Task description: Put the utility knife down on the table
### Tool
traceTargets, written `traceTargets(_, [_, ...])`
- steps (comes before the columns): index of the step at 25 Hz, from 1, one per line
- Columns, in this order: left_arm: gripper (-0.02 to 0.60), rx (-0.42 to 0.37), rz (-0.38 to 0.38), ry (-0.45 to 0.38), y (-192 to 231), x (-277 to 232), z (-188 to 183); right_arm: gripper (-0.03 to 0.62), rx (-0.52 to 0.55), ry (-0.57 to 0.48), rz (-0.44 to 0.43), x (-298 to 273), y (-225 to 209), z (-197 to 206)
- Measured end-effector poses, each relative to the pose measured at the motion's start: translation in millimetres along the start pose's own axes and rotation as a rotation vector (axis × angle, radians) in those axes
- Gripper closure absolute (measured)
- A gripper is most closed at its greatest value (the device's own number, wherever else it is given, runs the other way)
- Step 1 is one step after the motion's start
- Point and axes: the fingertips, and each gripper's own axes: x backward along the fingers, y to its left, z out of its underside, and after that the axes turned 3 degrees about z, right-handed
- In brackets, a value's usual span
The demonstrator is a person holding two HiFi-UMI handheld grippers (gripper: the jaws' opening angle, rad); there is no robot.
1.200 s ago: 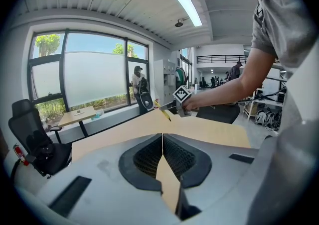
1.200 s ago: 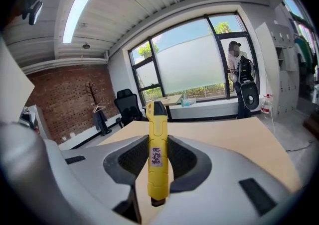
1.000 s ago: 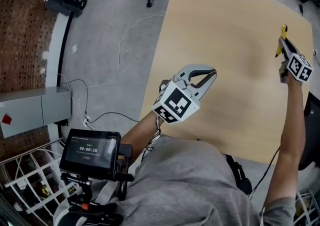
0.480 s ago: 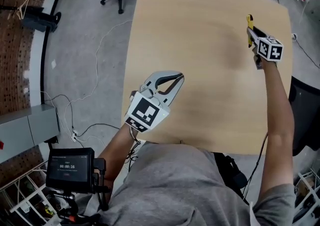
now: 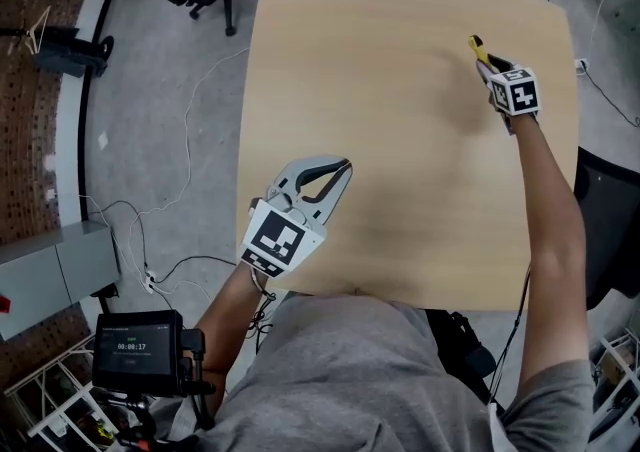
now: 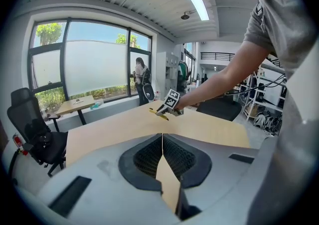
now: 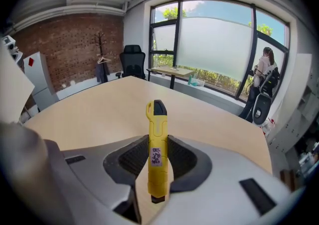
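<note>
Between the fingers of your right gripper (image 7: 158, 142), clamped tight, the yellow utility knife (image 7: 156, 159) juts forward over the desk (image 5: 400, 160); the fingers of your left gripper (image 6: 162, 137) are pressed together, holding nothing.

Head view: steeply down over table (image 5: 400, 90). Both gripper views: low, along own jaws; all share table.
</note>
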Motion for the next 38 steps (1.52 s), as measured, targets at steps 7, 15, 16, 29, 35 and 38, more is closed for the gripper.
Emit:
traceTargets(7, [0.575, 0.012, 0.003, 0.013, -3, 1, 6, 0.474, 0.177, 0.095, -0.001, -9, 10, 16])
traceTargets(15, [0.575, 0.017, 0.009, 0.029, -4, -2, 10, 0.474, 0.463, 0.201, -0.029, -26, 28, 34])
traceTargets(16, [0.575, 0.017, 0.009, 0.031, -4, -2, 10, 0.474, 0.487, 0.214, -0.033, -27, 29, 36])
traceTargets(29, [0.575, 0.028, -0.016, 0.040, 2, 4, 19, 0.474, 0.610, 0.318, -0.062, -40, 35, 63])
traceTargets(35, [0.575, 0.037, -0.027, 0.039, 5, 3, 18, 0.474, 0.716, 0.358, -0.071, -43, 36, 66])
traceTargets(38, [0.575, 0.039, -0.024, 0.029, 5, -1, 15, 0.474, 0.746, 0.382, -0.059, -40, 28, 69])
